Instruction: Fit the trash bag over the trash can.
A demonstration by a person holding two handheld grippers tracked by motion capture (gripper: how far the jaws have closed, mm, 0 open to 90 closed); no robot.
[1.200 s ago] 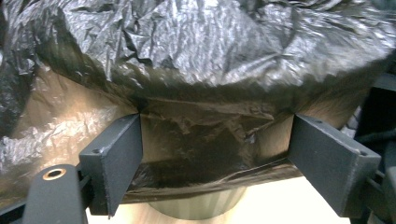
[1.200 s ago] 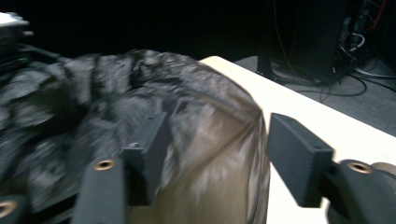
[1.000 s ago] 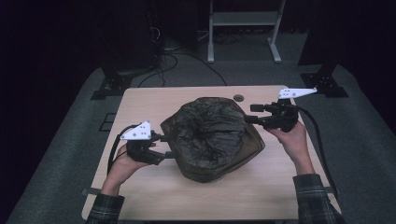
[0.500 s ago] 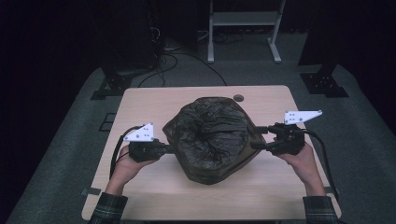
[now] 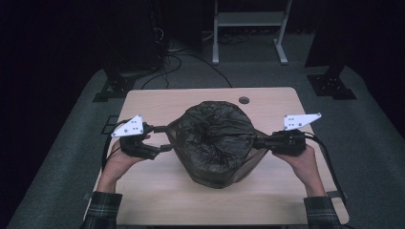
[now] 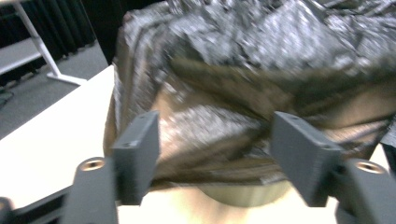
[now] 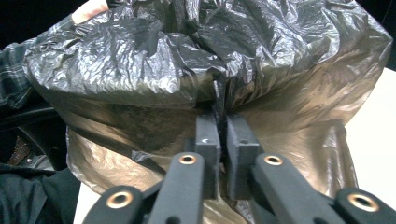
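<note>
A crumpled black plastic bag point(image 5: 215, 143) sits bulging in the middle of the wooden table point(image 5: 157, 200). My left gripper point(image 5: 166, 138) is at the bag's left side. Its jaws have just been opening and now stand wide apart, with the bag's film point(image 6: 261, 60) in front of them and nothing pressed by the pads point(image 6: 140, 154). My right gripper point(image 5: 255, 142) is at the bag's right side. Its jaws have just been closing and are now shut point(image 7: 222, 128) on a fold of the bag point(image 7: 140, 60). A pale rounded edge point(image 6: 243, 193) peeks out under the bag.
A round cable hole point(image 5: 244, 100) lies in the table behind the bag. Beyond the far edge stand a white metal frame point(image 5: 248, 24) and black stand feet on the floor at left point(image 5: 114, 88) and right point(image 5: 332, 86). Cables trail there.
The right gripper came down to the bag's right side and closed on the plastic. The left gripper, shut at the bag's left edge half a second ago, now has its jaws apart.
</note>
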